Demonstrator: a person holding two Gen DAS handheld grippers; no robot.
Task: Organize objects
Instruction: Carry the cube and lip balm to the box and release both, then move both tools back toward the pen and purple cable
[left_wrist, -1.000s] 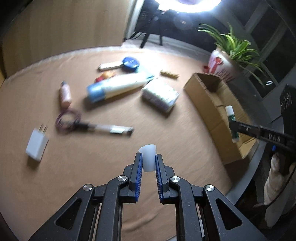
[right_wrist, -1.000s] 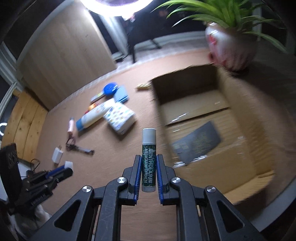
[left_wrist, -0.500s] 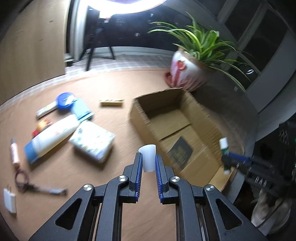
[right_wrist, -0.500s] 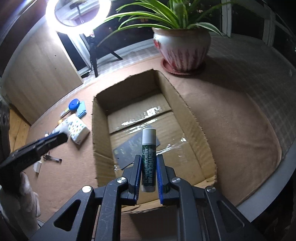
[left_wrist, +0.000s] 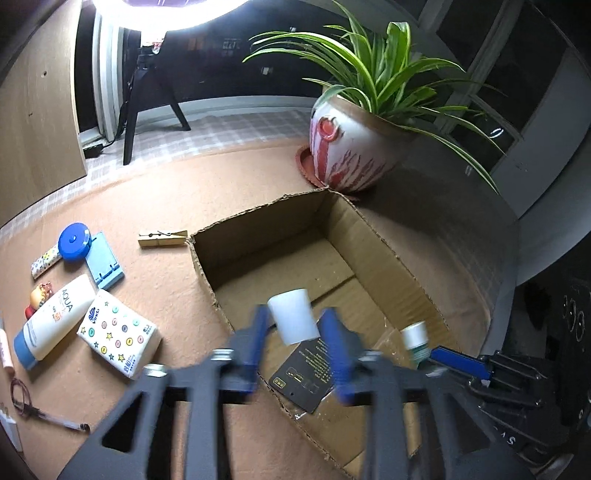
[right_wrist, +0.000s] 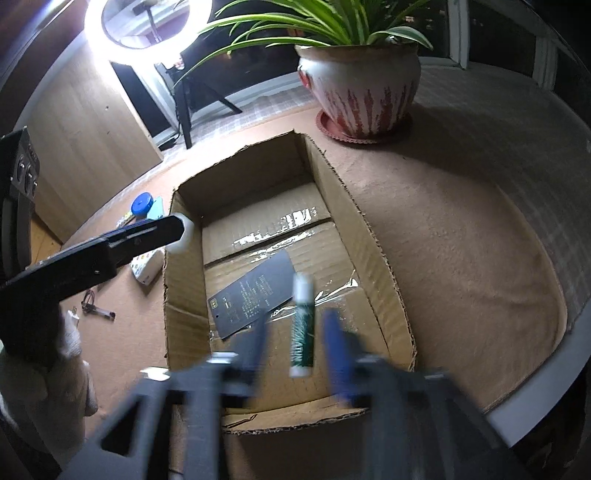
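Tabletop cardboard box (right_wrist: 373, 236) holds a black card (right_wrist: 255, 295); both jaws opening around cap (left_wrist: 293, 315) and tube (right_wrist: 303, 319).

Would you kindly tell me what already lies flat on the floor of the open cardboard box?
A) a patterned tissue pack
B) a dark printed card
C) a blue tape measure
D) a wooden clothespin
B: a dark printed card lies flat on the floor of the open cardboard box; the other three lie outside it on the table.
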